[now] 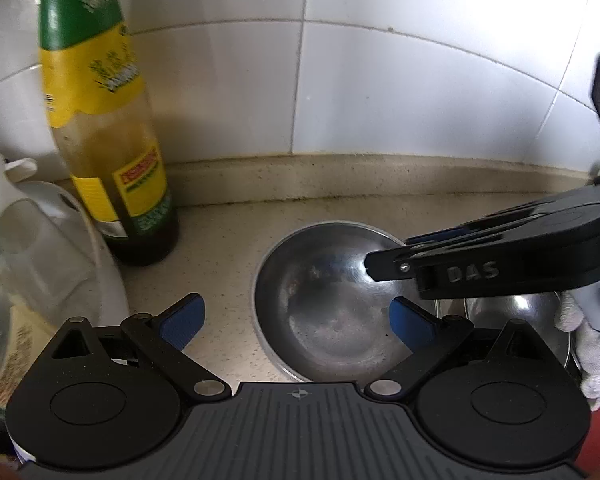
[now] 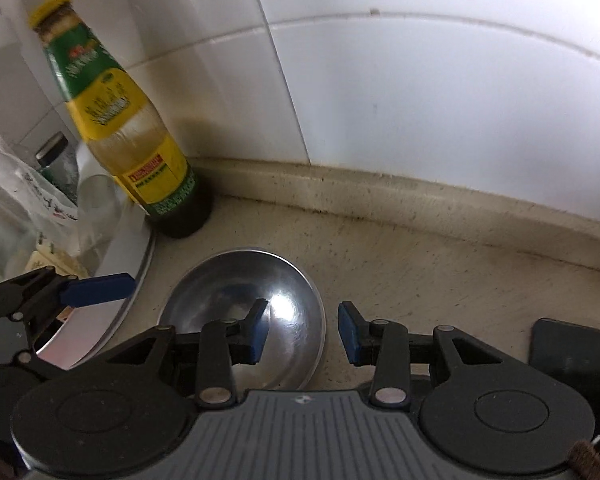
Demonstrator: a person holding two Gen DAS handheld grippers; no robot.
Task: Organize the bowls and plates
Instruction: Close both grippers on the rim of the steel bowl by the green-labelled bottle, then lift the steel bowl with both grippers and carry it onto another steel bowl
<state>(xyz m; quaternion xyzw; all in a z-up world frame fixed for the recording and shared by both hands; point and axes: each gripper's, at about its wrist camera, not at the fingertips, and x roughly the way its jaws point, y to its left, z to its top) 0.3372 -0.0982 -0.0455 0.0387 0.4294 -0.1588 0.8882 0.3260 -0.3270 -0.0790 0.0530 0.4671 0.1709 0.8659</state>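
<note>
A shiny steel bowl [image 1: 332, 304] sits on the beige counter, also in the right wrist view [image 2: 244, 300]. A second steel bowl [image 1: 516, 312] lies just right of it, partly hidden. My left gripper [image 1: 296, 320] is open, low over the first bowl's near-left rim, holding nothing. My right gripper [image 2: 302, 334] is open; its left finger hangs over the bowl's inside and its right finger is outside the rim. It shows from the side in the left wrist view [image 1: 388, 264], over the bowl's right edge.
A tall sauce bottle [image 1: 104, 120] with a green and yellow label stands by the tiled wall, also in the right wrist view [image 2: 124, 128]. A white basin [image 1: 60, 248] with plastic containers fills the left. A dark flat object [image 2: 576, 356] lies at right.
</note>
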